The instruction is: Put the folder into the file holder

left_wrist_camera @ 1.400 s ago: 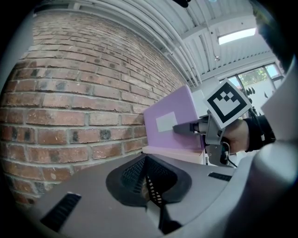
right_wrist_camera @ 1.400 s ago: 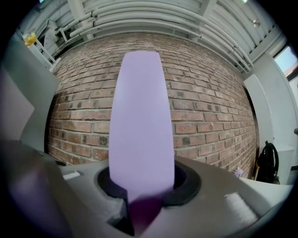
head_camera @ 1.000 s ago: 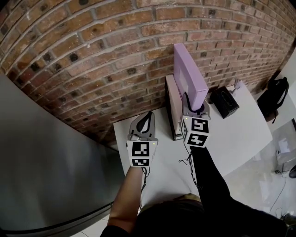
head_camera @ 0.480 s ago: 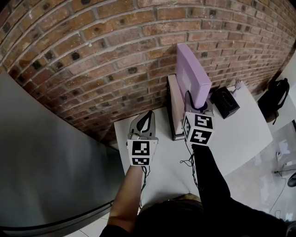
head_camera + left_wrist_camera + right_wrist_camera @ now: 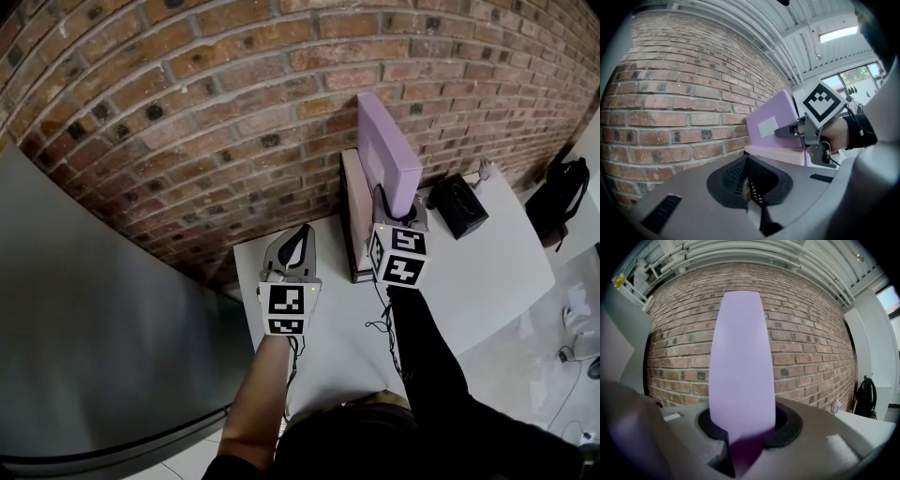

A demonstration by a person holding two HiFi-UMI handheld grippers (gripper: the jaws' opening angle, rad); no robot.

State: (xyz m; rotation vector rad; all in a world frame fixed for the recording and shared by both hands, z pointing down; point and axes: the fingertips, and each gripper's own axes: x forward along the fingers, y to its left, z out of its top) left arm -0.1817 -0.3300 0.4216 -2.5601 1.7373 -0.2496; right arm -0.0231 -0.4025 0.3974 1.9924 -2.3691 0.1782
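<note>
Only the left gripper view shows the broad face of the folder (image 5: pixel 772 123); the right gripper (image 5: pixel 395 217) pinches its edge. The left gripper (image 5: pixel 747 164) has its jaws together, empty. Upright mid-frame by the file holder (image 5: pixel 351 202), the folder's long axis runs toward the wall (image 5: pixel 216 103).

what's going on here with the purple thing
A person works with two hand-held grippers at a white table against a brick wall. The right hand-held gripper is clamped on a lilac folder, holding it upright at the file holder. Most of it stands above the holder, so it is not fully in. The left hand-held gripper is shut and empty, hovering over the table.
</note>
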